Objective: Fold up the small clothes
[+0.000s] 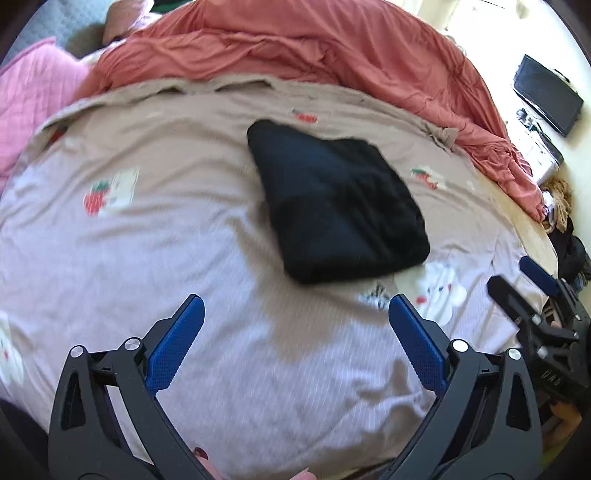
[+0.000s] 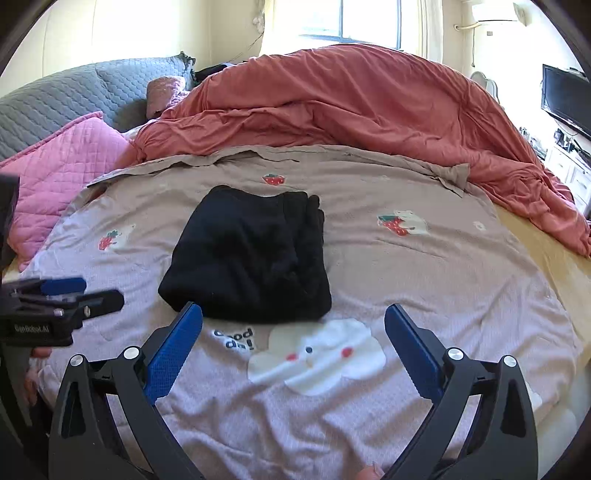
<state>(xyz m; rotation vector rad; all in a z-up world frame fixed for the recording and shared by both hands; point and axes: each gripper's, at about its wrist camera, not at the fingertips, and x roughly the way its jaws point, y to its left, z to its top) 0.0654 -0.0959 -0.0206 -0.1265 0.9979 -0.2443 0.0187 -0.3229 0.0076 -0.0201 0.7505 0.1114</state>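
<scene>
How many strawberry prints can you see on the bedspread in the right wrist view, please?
3: one just beyond the folded black garment, one to its left, one to its right. The garment may hide more.

Light: bright daylight from the window (image 2: 343,22), glare there
Blur: left view smeared
Edges: fisheye bend, dark corners
</scene>
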